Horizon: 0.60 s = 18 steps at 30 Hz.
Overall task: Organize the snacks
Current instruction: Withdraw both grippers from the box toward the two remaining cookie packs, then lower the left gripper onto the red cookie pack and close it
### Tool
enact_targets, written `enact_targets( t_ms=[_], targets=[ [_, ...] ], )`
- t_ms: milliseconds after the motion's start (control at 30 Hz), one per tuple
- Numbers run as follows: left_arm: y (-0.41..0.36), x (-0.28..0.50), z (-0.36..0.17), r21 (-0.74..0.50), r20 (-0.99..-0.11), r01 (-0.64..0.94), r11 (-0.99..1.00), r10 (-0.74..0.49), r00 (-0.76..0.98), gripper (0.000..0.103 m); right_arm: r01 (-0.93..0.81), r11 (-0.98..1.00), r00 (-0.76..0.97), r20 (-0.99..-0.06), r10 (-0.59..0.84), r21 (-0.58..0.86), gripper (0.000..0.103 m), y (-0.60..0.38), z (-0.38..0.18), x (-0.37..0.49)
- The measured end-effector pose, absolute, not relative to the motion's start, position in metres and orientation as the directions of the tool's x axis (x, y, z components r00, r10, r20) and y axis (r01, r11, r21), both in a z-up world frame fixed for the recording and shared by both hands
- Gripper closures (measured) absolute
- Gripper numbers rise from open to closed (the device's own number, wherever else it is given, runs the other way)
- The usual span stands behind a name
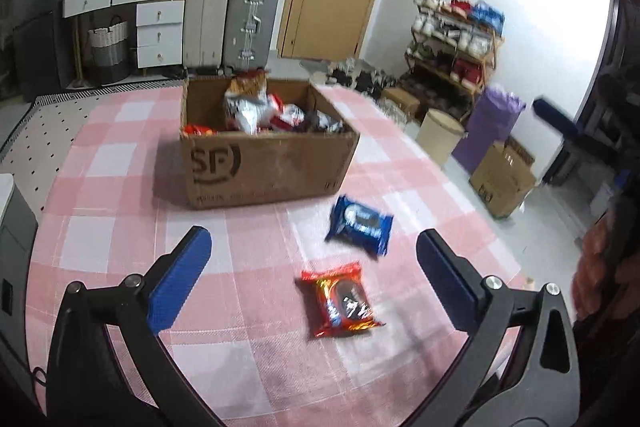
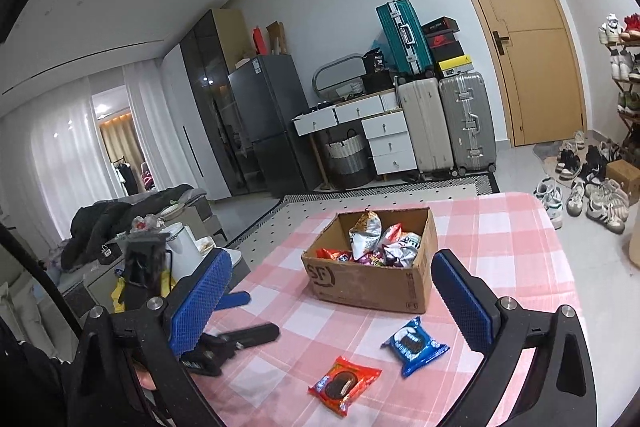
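Two loose snacks lie on the checked tablecloth point(image 1: 120, 163) near the cardboard box point(image 1: 264, 167): red packet point(image 1: 340, 301) nearest, blue packet point(image 1: 360, 229) just beyond, right. Left gripper point(image 1: 314, 277) and right gripper point(image 2: 332, 297), both spread wide, empty. Risk: slick wrappers may slide or crumple under a shallow pinch; the already heaped box may spill; nothing blocks the approach.
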<state>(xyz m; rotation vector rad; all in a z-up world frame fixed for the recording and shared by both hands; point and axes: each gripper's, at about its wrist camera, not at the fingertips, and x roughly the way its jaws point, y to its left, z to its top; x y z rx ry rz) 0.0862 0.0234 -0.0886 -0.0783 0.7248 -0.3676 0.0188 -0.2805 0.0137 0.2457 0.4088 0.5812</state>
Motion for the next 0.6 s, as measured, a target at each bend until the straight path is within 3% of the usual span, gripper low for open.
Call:
enact_targets(
  t_ms=[600],
  targets=[
    [-0.022, 0.115, -0.177, -0.177, -0.796, 0.371, 0.912, -0.354, 0.491, 0.001, -0.476, 0.800, 0.729, -0.345, 0.591, 0.365, 0.001, -0.275, -0.008, 0.019]
  ],
)
